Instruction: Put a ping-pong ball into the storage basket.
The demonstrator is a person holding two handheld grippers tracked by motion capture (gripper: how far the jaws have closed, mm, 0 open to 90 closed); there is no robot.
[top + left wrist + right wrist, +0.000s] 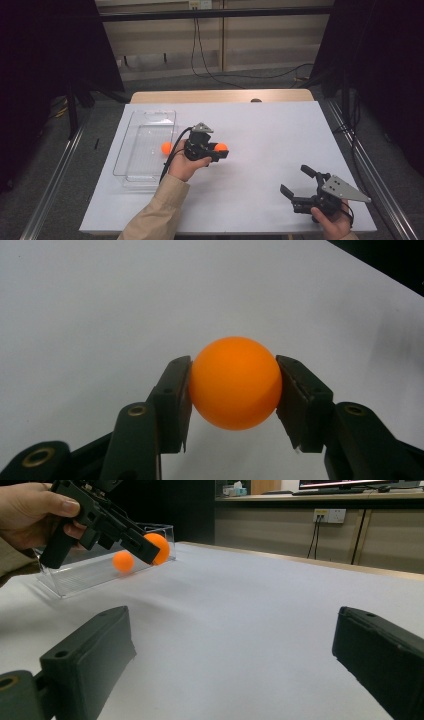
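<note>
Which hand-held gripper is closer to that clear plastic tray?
Left. The left hand-held gripper, holding an orange ball, is just beside the clear tray; the right hand-held gripper sits across the table.

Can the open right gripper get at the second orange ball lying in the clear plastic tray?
Probably not directly: the right gripper sits far across the white table, and the left gripper, holding an orange ball, stands between it and the second orange ball in the clear plastic tray.

No readable text

We find no legible label, brand, number or sign on anything in these views.
</note>
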